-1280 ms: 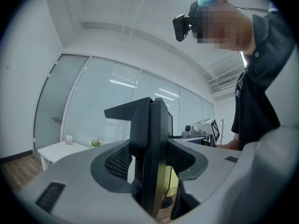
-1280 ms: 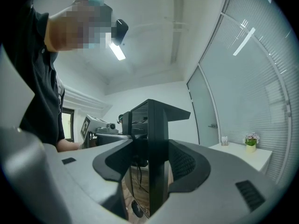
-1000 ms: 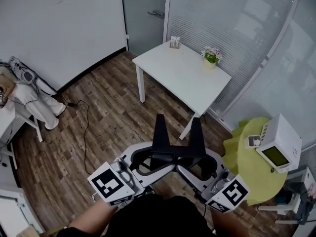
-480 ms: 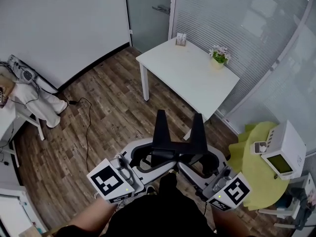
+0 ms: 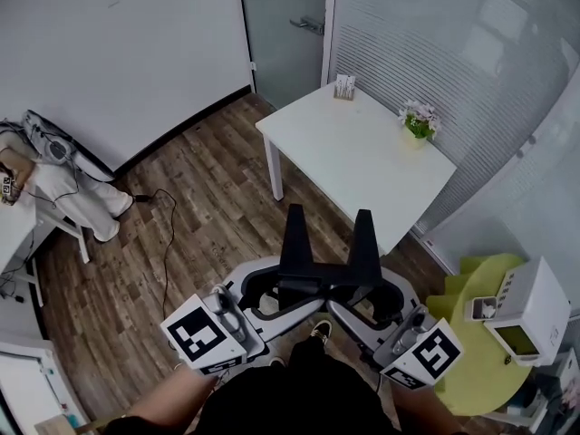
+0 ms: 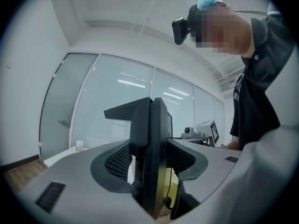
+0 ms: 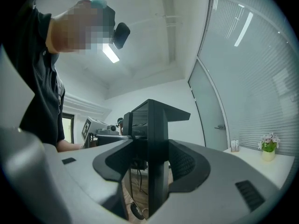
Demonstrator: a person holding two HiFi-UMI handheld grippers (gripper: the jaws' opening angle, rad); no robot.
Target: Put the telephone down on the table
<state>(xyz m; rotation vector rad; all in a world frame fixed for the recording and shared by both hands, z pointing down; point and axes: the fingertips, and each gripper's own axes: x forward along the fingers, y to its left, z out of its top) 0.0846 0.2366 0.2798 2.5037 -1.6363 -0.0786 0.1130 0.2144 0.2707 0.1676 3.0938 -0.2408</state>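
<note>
Both grippers are held close in front of my body, above the wooden floor. My left gripper (image 5: 294,214) and right gripper (image 5: 362,217) stand side by side, black jaws pressed shut with nothing between them. The left gripper view shows its shut jaws (image 6: 150,107) and the right gripper's marker cube (image 6: 205,129) beyond. In the right gripper view the shut jaws (image 7: 149,110) fill the middle. The white table (image 5: 362,166) stands ahead. A white boxy device with a small screen (image 5: 527,311), possibly the telephone, rests on a yellow-green round table (image 5: 471,370) at the right.
A small flower pot (image 5: 418,121) and a little holder (image 5: 344,86) stand on the white table's far side. A black cable (image 5: 168,243) trails over the floor at the left, near white furniture (image 5: 68,207). Glass walls and a door (image 5: 290,25) lie behind.
The head view has shifted: the white table and the yellow-green table have slid right and down in the picture. Both grippers kept their pose and stayed shut.
</note>
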